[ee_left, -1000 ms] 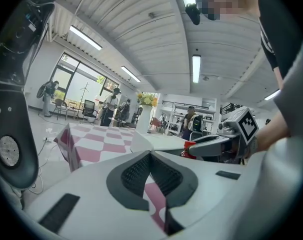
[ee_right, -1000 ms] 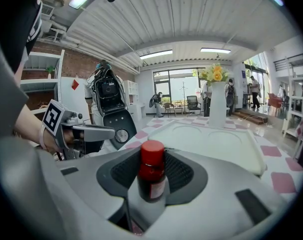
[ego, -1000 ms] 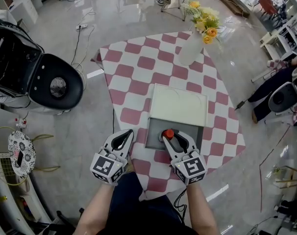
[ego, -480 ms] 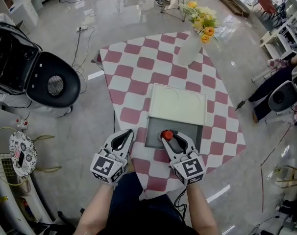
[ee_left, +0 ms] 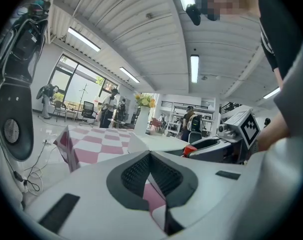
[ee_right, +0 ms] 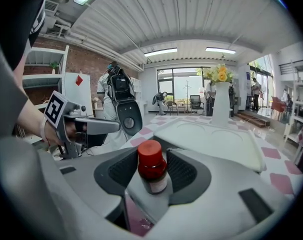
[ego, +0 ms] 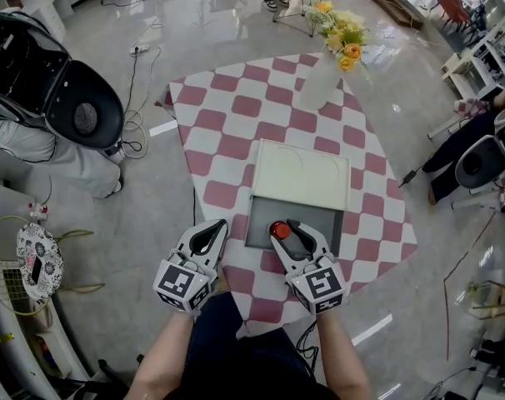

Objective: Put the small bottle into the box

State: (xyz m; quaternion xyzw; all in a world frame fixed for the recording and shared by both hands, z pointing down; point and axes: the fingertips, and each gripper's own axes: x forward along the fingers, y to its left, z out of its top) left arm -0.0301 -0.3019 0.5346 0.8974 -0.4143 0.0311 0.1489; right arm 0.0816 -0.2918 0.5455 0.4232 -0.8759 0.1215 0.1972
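The small bottle [ee_right: 152, 174], mid-picture, looks light, hard and slippery; grab its fat middle. The right gripper [ee_right: 152, 156] is opening around it; the left gripper [ee_left: 150, 155] is closed, empty.

- Bright, even indoor light comes from ceiling strip lamps [ee_left: 193, 68] and tall windows [ee_right: 184, 84].
- The glossy floor [ego: 236, 15] shows pale glare, and shadows are faint.
- Both gripper views bend strongly toward dark, round edges.
- The small bottle [ee_right: 152, 166] looks sharp.

tablecloth [ego: 227, 132]: pink-white checks | small bottle [ee_right: 152, 171]: red cap, dark body | box [ego: 319, 223]: grey | lid [ego: 302, 177]: cream | flowers [ego: 344, 40]: yellow-orange
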